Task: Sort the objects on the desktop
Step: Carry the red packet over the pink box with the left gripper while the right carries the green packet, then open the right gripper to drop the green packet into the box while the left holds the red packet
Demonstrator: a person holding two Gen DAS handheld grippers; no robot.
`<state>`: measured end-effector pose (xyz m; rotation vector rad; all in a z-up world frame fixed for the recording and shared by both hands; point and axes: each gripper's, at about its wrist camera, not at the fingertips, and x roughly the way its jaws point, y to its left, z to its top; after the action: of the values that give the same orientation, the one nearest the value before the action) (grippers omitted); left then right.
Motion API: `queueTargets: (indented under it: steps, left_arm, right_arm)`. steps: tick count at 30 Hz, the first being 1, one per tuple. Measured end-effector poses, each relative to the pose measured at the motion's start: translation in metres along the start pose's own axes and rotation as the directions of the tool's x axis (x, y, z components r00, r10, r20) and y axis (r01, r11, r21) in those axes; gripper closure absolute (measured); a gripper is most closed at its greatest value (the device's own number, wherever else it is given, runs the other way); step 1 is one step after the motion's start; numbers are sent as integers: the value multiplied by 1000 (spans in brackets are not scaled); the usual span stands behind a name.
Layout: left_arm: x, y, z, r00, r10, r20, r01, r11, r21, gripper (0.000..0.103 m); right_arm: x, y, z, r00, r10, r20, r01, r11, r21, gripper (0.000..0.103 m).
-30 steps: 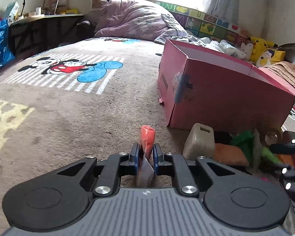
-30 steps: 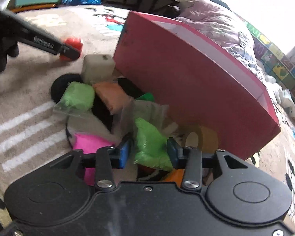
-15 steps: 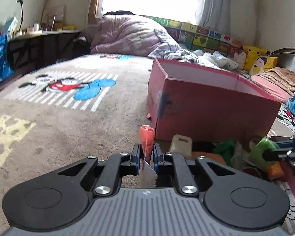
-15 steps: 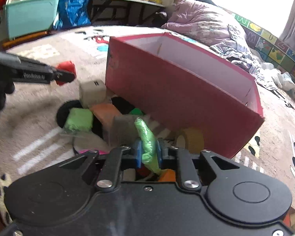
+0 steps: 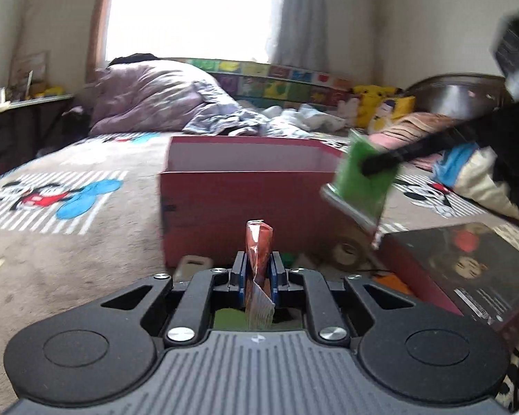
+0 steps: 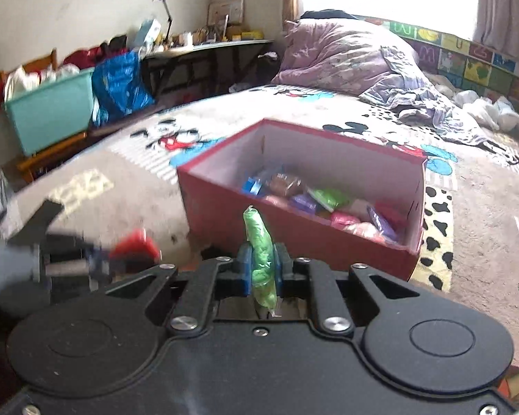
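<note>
Left hand-held gripper [image 5: 256, 273] pinching orange packet [image 5: 257, 242]; red box [image 5: 245, 204] ahead; blurred, probably green packet [image 5: 361, 181].

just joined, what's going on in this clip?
A person is sorting small packets into a red box on the carpet, with tongs in each hand. The left tongs are shut on an orange packet, low in front of the box. The right tongs are shut on a green packet, raised near the box's open top. The box already holds several colourful packets. A few loose items remain on the carpet beside it.
</note>
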<state>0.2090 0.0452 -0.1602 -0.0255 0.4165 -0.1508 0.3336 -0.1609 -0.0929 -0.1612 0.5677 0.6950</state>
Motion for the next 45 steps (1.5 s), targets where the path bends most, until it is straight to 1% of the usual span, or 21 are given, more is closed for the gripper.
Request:
queueTargets:
  steps: [4, 7, 11, 15, 30, 37, 41, 45]
  left_arm:
    - [2, -13, -4, 999, -33, -2, 33, 999, 35, 91]
    - [4, -17, -7, 999, -52, -9, 52, 998, 41, 91]
    - [6, -18, -10, 998, -56, -13, 57, 997, 44, 91]
    - [8, -16, -11, 998, -53, -17, 54, 998, 39, 91]
    - [12, -11, -10, 998, -58, -31, 59, 998, 19, 91]
    - [13, -7, -10, 997, -69, -47, 69, 998, -4, 91]
    - [14, -5, -9, 995, -82, -60, 81, 997, -18, 91]
    - [15, -3, -9, 994, -88, -57, 87, 996, -25, 91]
  right_arm:
    - [5, -15, 19, 1000, -9, 17, 9, 1000, 13, 91]
    - [12, -26, 35, 1000, -14, 21, 13, 1000, 28, 91]
    - [23, -39, 55, 999, -21, 28, 20, 999, 38, 91]
    - [35, -49, 68, 999, -30, 22, 29, 999, 46, 91]
    - [94, -51, 97, 994, -73, -78, 72, 997, -16, 91]
    - [131, -43, 99, 976, -152, -157, 131, 982, -137, 91]
    - [157, -41, 98, 958, -198, -209, 154, 965, -210, 91]
    - [179, -40, 97, 942, -224, -252, 163, 957, -239, 91]
